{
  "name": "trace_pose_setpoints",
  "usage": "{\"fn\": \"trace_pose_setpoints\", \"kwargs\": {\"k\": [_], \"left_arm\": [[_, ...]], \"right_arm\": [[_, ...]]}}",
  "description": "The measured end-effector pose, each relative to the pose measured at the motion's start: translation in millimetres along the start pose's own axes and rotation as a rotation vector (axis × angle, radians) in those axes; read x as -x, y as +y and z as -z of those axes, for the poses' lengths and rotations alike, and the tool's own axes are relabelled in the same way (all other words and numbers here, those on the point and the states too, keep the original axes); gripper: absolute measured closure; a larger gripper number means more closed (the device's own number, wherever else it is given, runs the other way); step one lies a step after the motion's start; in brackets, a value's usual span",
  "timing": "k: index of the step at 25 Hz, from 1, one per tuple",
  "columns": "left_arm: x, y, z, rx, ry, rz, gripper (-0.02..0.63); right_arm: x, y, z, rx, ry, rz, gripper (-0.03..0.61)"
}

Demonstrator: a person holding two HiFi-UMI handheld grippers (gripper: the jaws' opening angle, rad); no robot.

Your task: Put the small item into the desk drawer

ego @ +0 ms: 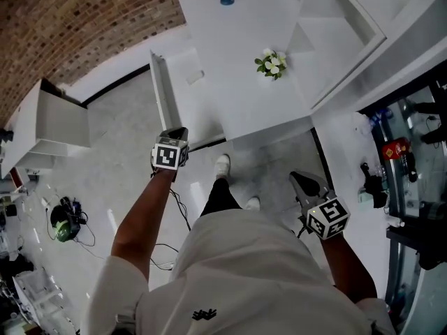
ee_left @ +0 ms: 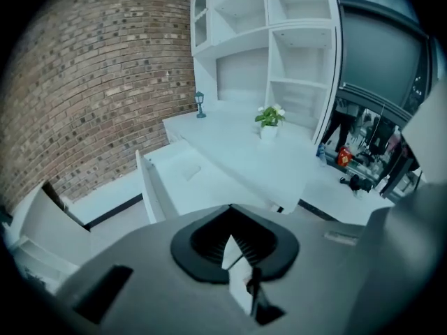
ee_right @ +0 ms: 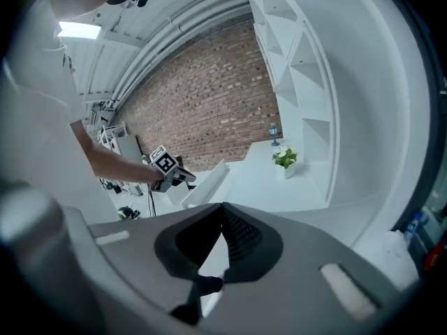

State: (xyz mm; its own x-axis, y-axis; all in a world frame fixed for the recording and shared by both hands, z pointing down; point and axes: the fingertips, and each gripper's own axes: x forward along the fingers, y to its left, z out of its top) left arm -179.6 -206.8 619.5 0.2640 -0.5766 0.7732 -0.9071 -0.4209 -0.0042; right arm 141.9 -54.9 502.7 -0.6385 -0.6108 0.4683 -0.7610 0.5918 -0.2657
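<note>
Lying in drawer [ego: 159, 93], small item [ego: 195, 77], ahead of left tool [ego: 179, 131]

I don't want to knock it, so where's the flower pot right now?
Head view: the flower pot stands on the white desk, right of the open drawer, beside the shelf unit.

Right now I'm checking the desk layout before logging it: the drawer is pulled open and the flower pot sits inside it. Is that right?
Not quite. The drawer is pulled open, but the flower pot stands on the desk top, not inside the drawer. The head view shows this.
</note>
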Motion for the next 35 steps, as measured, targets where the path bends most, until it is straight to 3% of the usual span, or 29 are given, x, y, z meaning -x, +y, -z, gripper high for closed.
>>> {"fn": "trace_pose_setpoints", "kwargs": {"k": [6,13,20,35], "left_arm": [[56,-79,10,0.122,-0.108,0.137,0.606],[100,-149,18,0.12,-0.17,0.258,0.606],[145,-198,21,0.176,-0.215,0.355,0.607],[173,-233,34,0.144,-0.237,0.408,0.606]], "right_arm": [[23,14,26,0.004,0.013,-0.04,0.565],[38,29,38,0.029,0.008,-0.095,0.565],[37,54,34,0.063,-0.003,-0.161,0.565],[27,79,26,0.103,-0.007,-0.214,0.566]]}}
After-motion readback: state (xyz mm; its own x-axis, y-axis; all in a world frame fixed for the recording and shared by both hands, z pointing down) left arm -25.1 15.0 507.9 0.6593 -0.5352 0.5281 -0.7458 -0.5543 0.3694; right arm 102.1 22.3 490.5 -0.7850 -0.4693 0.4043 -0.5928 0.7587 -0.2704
